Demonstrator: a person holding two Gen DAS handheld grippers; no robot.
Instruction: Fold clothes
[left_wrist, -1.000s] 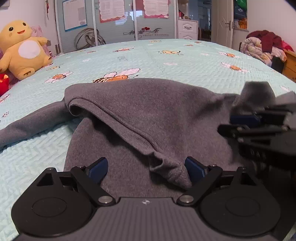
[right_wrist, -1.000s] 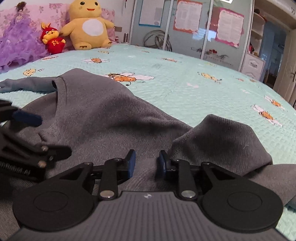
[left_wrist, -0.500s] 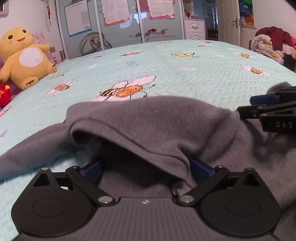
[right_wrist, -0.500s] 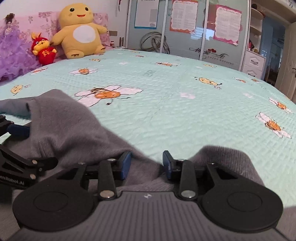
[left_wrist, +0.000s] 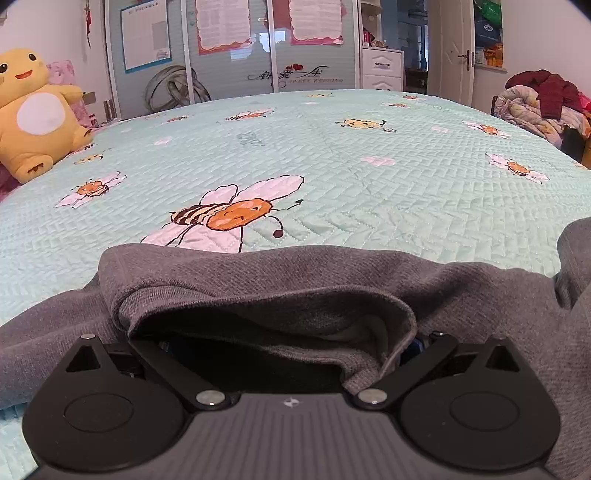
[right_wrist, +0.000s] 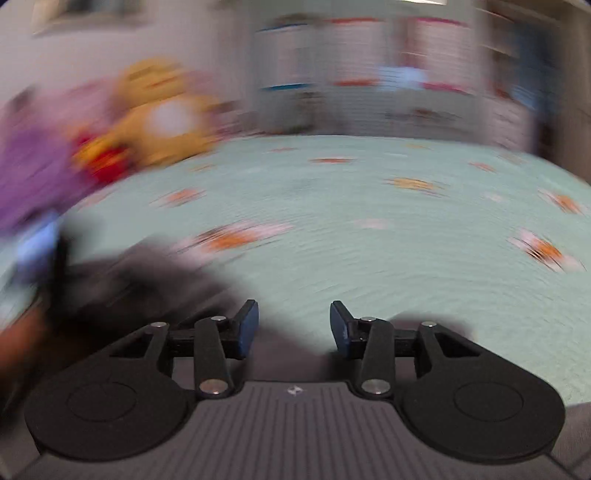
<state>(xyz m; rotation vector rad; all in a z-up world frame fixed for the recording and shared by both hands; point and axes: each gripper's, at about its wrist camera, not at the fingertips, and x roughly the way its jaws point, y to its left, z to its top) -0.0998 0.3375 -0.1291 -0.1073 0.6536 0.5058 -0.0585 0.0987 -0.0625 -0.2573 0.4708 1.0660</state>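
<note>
A grey sweater (left_wrist: 280, 280) lies across the near part of the mint bee-print bedspread (left_wrist: 351, 155), its edge folded back into a pocket. My left gripper (left_wrist: 280, 347) is open wide, with that fold draped over both fingers and hiding the pads. In the blurred right wrist view my right gripper (right_wrist: 293, 325) hangs above the bedspread (right_wrist: 388, 240). Its jaws are opening and nothing is between them. The sweater (right_wrist: 147, 280) shows dark at the lower left there.
A yellow plush toy (left_wrist: 33, 122) sits at the bed's far left. Wardrobe doors (left_wrist: 236, 48) with posters stand behind the bed. A pile of clothes and blankets (left_wrist: 543, 103) lies beyond the right side. Blurred purple and red toys (right_wrist: 44, 173) are at the left.
My left gripper slid forward under the sweater's fold, which now covers its fingers. My right gripper opened wider, came off the fabric and rose, leaving the left wrist view.
</note>
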